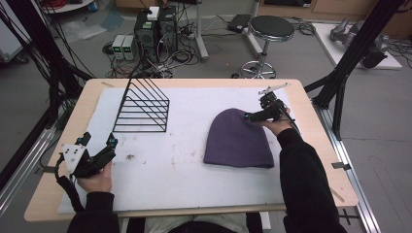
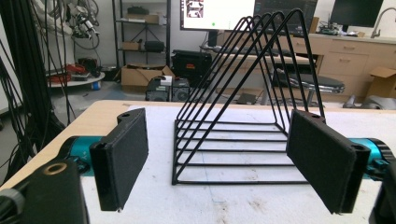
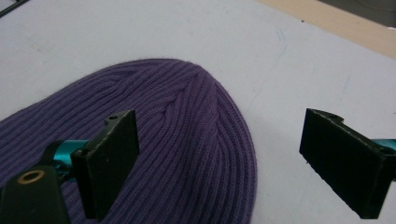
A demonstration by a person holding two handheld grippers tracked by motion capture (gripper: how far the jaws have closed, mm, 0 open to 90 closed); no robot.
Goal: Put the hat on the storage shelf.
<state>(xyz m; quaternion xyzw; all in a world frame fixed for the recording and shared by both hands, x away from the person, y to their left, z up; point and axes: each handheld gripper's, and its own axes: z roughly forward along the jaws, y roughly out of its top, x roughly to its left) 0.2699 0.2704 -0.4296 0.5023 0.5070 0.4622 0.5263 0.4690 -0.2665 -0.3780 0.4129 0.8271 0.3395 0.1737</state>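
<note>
A purple knitted beanie lies flat on the white mat, right of the middle. My right gripper hovers at the beanie's crown, at its far right edge, and is open. In the right gripper view one jaw is over the beanie and the other over bare mat; the right gripper holds nothing. My left gripper is open near the table's left edge, low above the mat. The left gripper faces a black wire rack a short way ahead, with nothing between its jaws.
The wire rack stands on the mat at the back left. The wooden table borders the mat on all sides. Black frame posts rise at the right. A stool and computer boxes sit on the floor beyond.
</note>
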